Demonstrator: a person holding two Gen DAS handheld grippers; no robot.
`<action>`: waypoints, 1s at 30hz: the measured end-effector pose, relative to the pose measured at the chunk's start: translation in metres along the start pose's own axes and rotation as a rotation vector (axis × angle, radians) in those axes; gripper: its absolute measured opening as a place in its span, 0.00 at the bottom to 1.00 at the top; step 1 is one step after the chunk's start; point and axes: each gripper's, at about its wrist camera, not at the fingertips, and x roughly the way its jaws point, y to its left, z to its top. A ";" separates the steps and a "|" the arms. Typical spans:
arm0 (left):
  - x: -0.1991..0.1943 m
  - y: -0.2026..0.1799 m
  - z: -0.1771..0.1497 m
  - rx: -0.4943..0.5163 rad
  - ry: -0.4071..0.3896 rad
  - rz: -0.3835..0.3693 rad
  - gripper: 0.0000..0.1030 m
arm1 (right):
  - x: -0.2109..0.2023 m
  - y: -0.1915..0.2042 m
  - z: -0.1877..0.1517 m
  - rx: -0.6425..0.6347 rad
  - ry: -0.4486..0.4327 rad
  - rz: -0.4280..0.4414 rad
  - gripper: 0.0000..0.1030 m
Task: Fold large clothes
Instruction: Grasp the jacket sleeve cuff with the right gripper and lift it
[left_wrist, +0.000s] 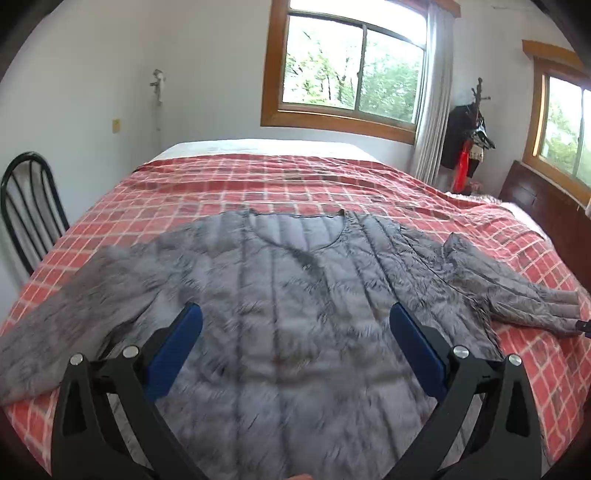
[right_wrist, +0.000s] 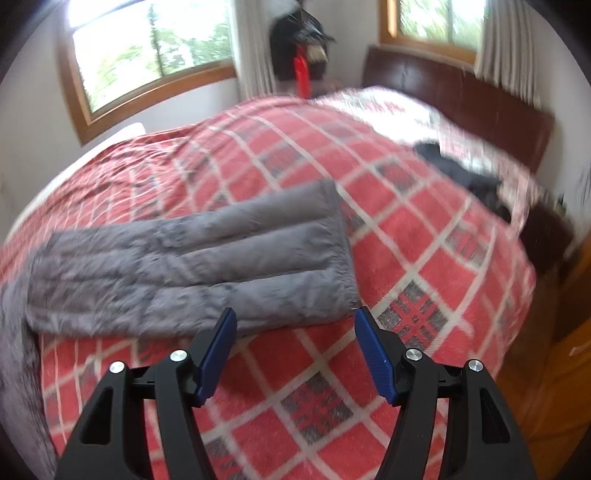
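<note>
1. Nearest the left wrist camera, the left gripper (left_wrist: 295, 321) hangs over the body of the grey jacket (left_wrist: 295, 295), its blue pads spread wide with nothing pinched between them.
2. That jacket lies flat on the bed (left_wrist: 258, 177), neckline toward the window (left_wrist: 351, 66), sleeves out to both sides.
3. A black chair (left_wrist: 26, 206) stands left of the bed.
4. Right gripper (right_wrist: 295, 319) hovers just before the sleeve's cuff (right_wrist: 332, 251), pads apart, gripping nothing.

daylit from windows (left_wrist: 352, 66), motion-blurred (fisheye edges dark).
</note>
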 end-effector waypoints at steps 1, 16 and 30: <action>0.004 -0.003 0.001 0.006 0.000 -0.004 0.97 | 0.002 -0.005 0.002 0.015 -0.018 -0.016 0.64; 0.038 0.005 0.005 -0.010 0.034 -0.008 0.97 | 0.040 0.013 0.023 -0.102 -0.018 -0.070 0.38; -0.002 0.043 0.019 -0.013 0.022 0.032 0.97 | -0.078 0.098 0.038 -0.211 -0.159 0.134 0.07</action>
